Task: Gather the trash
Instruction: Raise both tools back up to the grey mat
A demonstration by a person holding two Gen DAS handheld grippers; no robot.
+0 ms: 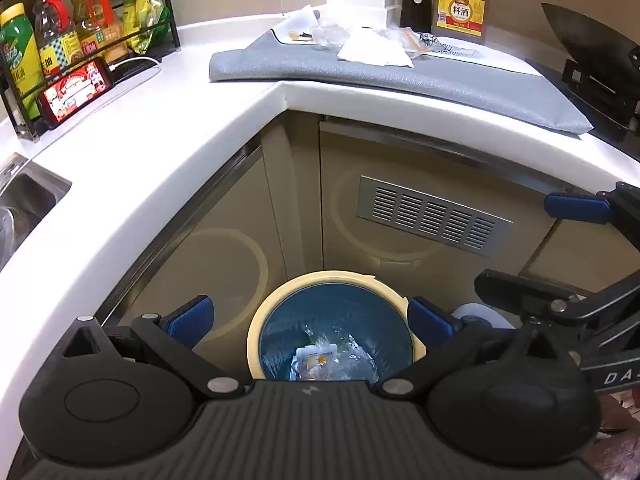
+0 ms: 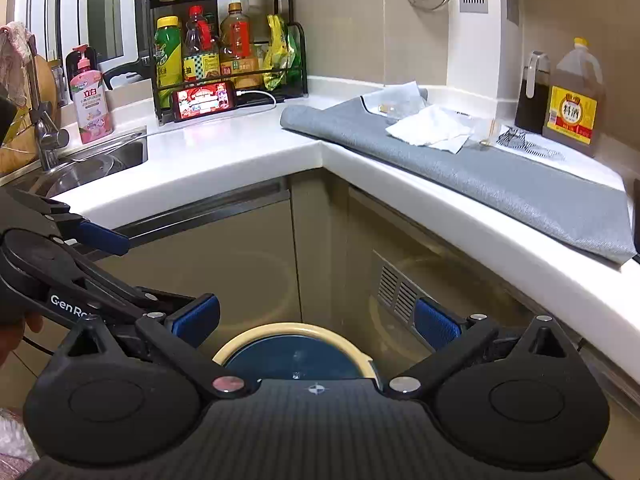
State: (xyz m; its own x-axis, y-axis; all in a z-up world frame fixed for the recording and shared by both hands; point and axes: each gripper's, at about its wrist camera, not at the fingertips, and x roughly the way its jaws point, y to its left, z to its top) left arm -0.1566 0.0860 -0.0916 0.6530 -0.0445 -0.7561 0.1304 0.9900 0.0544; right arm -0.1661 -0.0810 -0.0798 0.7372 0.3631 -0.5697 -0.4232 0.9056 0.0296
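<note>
While lying in bin [image 1: 256, 332] | wrappers [image 1: 320, 360] crumpled, clear plastic

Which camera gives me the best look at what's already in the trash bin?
The left wrist view: it looks down into the trash bin, showing crumpled plastic wrappers on the blue liner. In the right wrist view the bin sits half hidden behind the tool body, contents barely visible.

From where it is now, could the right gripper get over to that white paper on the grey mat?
Probably yes. The right gripper is open and empty above the bin, and the white paper lies uncovered on the grey mat. It would need lifting over the counter edge first.
</note>
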